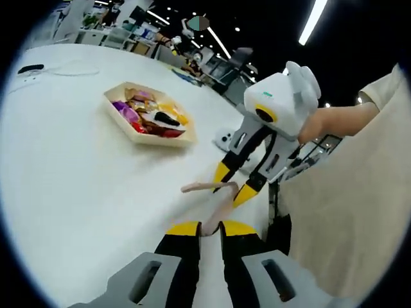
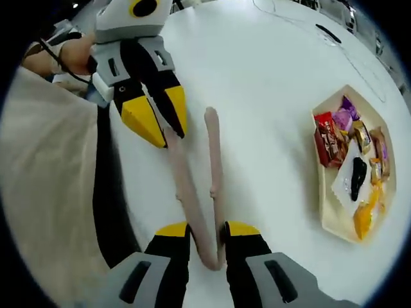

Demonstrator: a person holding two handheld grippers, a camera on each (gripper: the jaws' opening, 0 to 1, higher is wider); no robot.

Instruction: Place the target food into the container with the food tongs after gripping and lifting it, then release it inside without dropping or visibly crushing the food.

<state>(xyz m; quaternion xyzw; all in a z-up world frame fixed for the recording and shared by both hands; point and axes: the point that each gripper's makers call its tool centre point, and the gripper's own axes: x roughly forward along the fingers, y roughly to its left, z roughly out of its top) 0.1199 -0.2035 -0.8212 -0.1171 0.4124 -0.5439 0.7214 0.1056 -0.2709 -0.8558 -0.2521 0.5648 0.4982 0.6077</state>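
Pale beige food tongs [image 2: 215, 147] lie low over the white table [image 2: 270, 77], their two arms spread apart. My right gripper [image 2: 207, 230] is shut on the hinge end. My left gripper [image 2: 169, 138] comes in from the upper left and pinches the tip of the left arm. In the left gripper view the same tongs [image 1: 205, 187] run from my left gripper [image 1: 210, 228] up to the right gripper [image 1: 234, 184]. A hexagonal wooden tray [image 1: 151, 140] of wrapped snacks sits farther out on the table, well apart from both grippers, and shows as a tray [image 2: 319, 192] at the right.
A person's beige clothing [image 1: 359, 212] is close by the table edge, seen also as clothing [image 2: 51, 192] on the left. A black item with a cable [image 1: 29, 68] lies far off on the table [image 1: 77, 192]. Office chairs and desks stand behind.
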